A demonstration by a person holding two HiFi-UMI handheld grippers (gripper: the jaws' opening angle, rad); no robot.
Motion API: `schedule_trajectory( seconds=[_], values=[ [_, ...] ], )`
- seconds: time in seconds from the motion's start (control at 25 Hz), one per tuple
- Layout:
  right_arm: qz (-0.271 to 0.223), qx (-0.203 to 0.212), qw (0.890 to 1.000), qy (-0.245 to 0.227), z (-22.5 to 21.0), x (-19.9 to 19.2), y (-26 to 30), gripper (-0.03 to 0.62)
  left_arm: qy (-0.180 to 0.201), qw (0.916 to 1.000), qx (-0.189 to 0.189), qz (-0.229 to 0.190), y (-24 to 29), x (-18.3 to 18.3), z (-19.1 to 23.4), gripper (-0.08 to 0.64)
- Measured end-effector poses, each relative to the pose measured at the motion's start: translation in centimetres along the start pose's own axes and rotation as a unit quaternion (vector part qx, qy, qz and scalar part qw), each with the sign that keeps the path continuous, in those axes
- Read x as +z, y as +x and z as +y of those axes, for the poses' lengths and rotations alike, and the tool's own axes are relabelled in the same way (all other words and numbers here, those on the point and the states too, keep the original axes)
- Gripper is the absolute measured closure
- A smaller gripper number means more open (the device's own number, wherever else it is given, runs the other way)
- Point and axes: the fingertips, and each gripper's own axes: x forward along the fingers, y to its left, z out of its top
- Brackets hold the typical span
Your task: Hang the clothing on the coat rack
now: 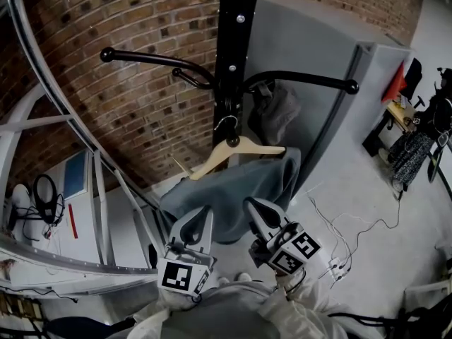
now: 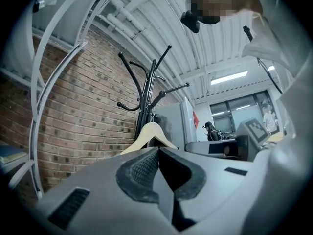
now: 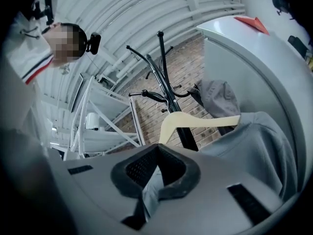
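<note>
A black coat rack [image 1: 229, 55] stands against the brick wall. A pale wooden hanger [image 1: 236, 150] hangs from one of its lower hooks, tilted down to the left. A grey-blue garment [image 1: 240, 186] drapes over the hanger's right arm and sags below it. My right gripper [image 1: 253, 205] is at the garment's lower edge. In the right gripper view the right gripper [image 3: 157, 148] is shut on a fold of that cloth [image 3: 150, 187]. My left gripper [image 1: 204, 210] is at the garment's lower left edge; its jaws [image 2: 159, 151] meet with nothing seen between them.
A darker grey item [image 1: 277, 111] hangs from another hook of the rack. A grey cabinet [image 1: 339, 76] stands right behind the rack. White metal framing [image 1: 95, 189] fills the left side. Cables [image 1: 346, 249] lie on the floor at right. A person [image 2: 210, 129] is far off.
</note>
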Motion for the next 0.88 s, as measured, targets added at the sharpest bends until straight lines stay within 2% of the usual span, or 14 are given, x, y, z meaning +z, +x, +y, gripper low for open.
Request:
schedule_trajectory(
  seconds=[0.44,0.88],
  values=[
    [0.022,-0.004,0.998,-0.063,1.4,0.4,0.6,0.569,0.002,0.9999,0.010,0.005,-0.1,-0.3,0.8,0.551],
    [0.029,-0.005,0.998,-0.062,1.0,0.1,0.7,0.568,0.001,1.0000,0.005,0.007,0.3,-0.5,0.5,0.551]
  ],
)
